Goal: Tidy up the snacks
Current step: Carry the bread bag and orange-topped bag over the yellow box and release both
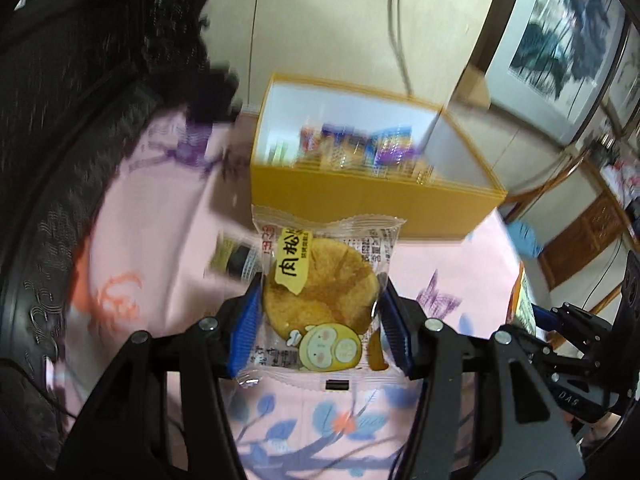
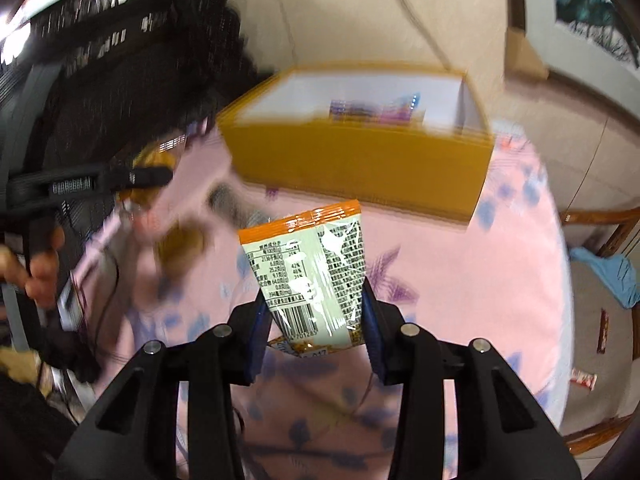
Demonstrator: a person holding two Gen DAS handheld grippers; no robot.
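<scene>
Near side of the yellow box [image 1: 372, 204], both claws loaded, above the pink floral tablecloth [image 1: 168, 240] on the worktop. Left claw [image 1: 320, 316] clamped on a clear-wrapped round pastry [image 1: 320, 292], blue pads [image 1: 243, 332] pressing both sides of the wrapper; pastry's top edge sits just short of the box's front wall. Right claw [image 2: 316, 320] clamped on an orange-edged snack packet [image 2: 308, 268], back side with barcode facing the camera, packet tilted slightly left, also short of the box [image 2: 360, 168]. Box is open-topped with white inner walls; several purple and blue wrapped snacks [image 1: 360, 148] lie inside toward its far wall. Right of the box in the right wrist view, two small packets [image 2: 584, 380] lie off the cloth. Background heavily blurred.
</scene>
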